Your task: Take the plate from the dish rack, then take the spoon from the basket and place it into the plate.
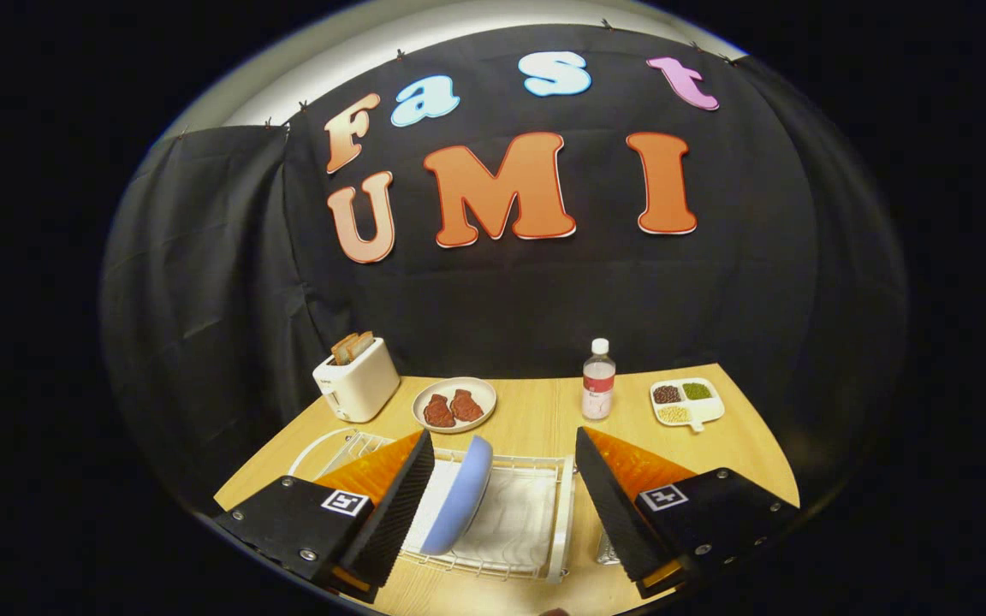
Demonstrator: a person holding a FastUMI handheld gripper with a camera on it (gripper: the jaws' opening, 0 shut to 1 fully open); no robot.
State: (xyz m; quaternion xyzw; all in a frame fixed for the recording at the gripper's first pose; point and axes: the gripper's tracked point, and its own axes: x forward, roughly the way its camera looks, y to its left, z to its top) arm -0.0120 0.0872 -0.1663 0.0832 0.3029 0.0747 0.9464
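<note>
A pale blue plate (461, 496) stands on edge in the white wire dish rack (536, 522), which is lined with a white cloth. My gripper (503, 494) is open above the rack. The plate sits between the fingers, close to the left finger (399, 500) and apart from the right finger (608, 505). Neither finger presses on it. A bit of metal (606, 552) shows just right of the rack, beside the right finger; I cannot tell what it is.
On the wooden table (544, 411) beyond the rack stand a white toaster (358, 380) with bread, a plate of brown meat pieces (454, 404), a water bottle (598, 380) and a divided tray of beans (686, 402). A white round wire rim (313, 449) lies left of the rack.
</note>
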